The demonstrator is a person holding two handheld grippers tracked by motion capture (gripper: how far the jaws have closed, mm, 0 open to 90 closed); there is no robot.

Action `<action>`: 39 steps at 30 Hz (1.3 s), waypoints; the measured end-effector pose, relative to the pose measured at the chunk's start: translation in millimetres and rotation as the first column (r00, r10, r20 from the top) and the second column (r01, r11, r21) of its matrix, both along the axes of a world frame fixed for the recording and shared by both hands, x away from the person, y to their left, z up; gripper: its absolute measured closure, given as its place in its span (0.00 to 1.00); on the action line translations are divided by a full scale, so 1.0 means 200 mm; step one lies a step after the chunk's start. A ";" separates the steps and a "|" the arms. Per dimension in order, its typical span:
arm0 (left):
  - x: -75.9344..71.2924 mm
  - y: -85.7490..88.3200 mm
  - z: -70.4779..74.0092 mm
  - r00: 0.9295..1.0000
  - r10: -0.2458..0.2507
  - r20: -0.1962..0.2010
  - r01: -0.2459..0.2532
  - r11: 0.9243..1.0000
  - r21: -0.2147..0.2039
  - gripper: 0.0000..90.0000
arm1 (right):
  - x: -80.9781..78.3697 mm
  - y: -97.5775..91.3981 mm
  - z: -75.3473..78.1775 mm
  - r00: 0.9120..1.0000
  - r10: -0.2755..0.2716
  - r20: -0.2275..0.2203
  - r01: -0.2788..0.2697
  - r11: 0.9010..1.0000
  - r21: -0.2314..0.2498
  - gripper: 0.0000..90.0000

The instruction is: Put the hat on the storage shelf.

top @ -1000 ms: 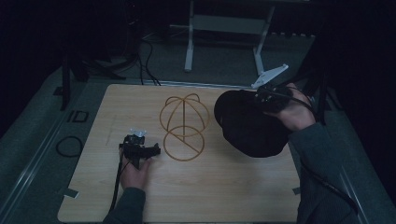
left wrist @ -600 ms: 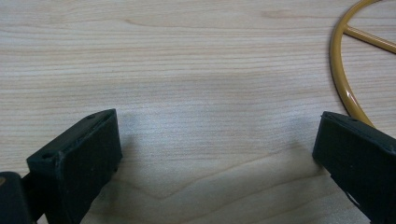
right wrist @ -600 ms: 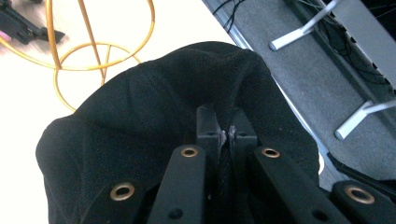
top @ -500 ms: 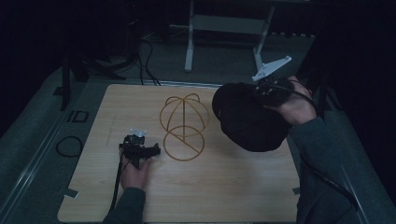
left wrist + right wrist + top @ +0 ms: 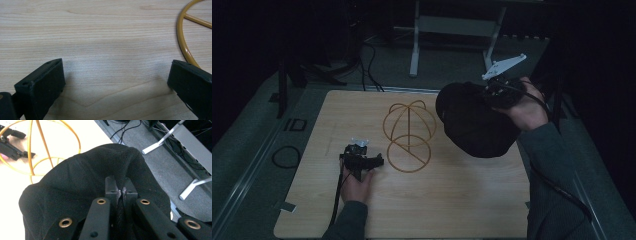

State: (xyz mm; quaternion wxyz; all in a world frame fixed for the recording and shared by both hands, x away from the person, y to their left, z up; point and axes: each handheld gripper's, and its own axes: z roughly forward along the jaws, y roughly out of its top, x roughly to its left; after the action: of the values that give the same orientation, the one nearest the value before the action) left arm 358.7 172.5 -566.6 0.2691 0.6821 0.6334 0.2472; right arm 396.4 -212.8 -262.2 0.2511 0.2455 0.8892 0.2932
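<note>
Jaws of the right gripper [image 5: 120, 192] pinch a black hat's [image 5: 474, 122] rim at frame right, beside the wire stand [image 5: 408, 134]; thin fabric could slip free. Left gripper [image 5: 115, 82] gapes, idle on the bench [image 5: 452, 200].

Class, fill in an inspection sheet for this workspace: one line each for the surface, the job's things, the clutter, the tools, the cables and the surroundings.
Surface: pale wooden table, bare grain under the left tool.
Job's things: black hat lifted at the table's right side; yellow wire hat stand upright near the middle, nothing on it.
Clutter: nothing seen on the table.
Tools: left tool resting on the table beside the stand's base ring, jaws wide apart, nothing between them; right tool shut on the hat's fabric.
Cables: one trails from the left tool along the forearm; black cables on the floor beyond the table.
Surroundings: dark room, grey floor, white metal frame legs behind the table.
</note>
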 end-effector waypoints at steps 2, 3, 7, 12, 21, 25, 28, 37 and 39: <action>0.00 0.00 0.00 1.000 0.000 0.000 0.000 1.000 0.000 0.01 | 0.01 0.00 0.00 1.000 -0.002 0.001 0.002 1.000 0.012 0.96; 0.00 0.00 0.00 1.000 0.000 0.000 0.000 1.000 0.000 0.01 | 0.01 0.00 0.00 1.000 -0.004 0.002 0.004 1.000 0.018 0.96; 0.00 0.00 0.00 1.000 0.000 0.000 0.000 1.000 0.000 0.01 | 0.02 0.00 0.00 1.000 -0.015 0.001 0.015 0.999 0.043 0.96; 0.00 0.00 0.00 1.000 0.000 0.000 0.000 1.000 0.000 0.01 | 0.02 0.01 0.01 1.000 -0.020 0.008 0.020 0.998 0.066 0.96; 0.00 0.00 0.00 1.000 0.000 0.000 0.000 1.000 0.000 0.01 | 0.03 0.03 0.02 0.999 -0.030 0.013 0.028 0.993 0.115 0.96; 0.00 0.00 0.00 1.000 0.000 0.000 0.000 1.000 0.000 0.01 | 0.03 0.04 0.03 0.999 -0.037 0.015 0.035 0.990 0.133 0.96; 0.00 0.00 0.00 1.000 0.000 0.000 0.000 1.000 0.000 0.01 | 0.03 0.04 0.03 0.999 -0.042 0.019 0.039 0.988 0.150 0.96; 0.00 0.00 0.00 1.000 0.000 0.000 0.000 1.000 0.000 0.01 | 0.04 0.05 0.05 0.999 -0.039 0.026 0.033 0.978 0.205 0.96; 0.00 0.00 0.00 1.000 0.000 0.000 0.000 1.000 0.000 0.01 | 0.04 0.06 0.06 0.999 -0.031 0.028 0.024 0.976 0.217 0.96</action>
State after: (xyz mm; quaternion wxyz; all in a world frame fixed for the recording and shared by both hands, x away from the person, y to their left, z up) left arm 358.7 172.5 -566.6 0.2691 0.6821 0.6334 0.2472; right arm 403.4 -201.7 -249.7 0.2408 0.2790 0.8444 0.3889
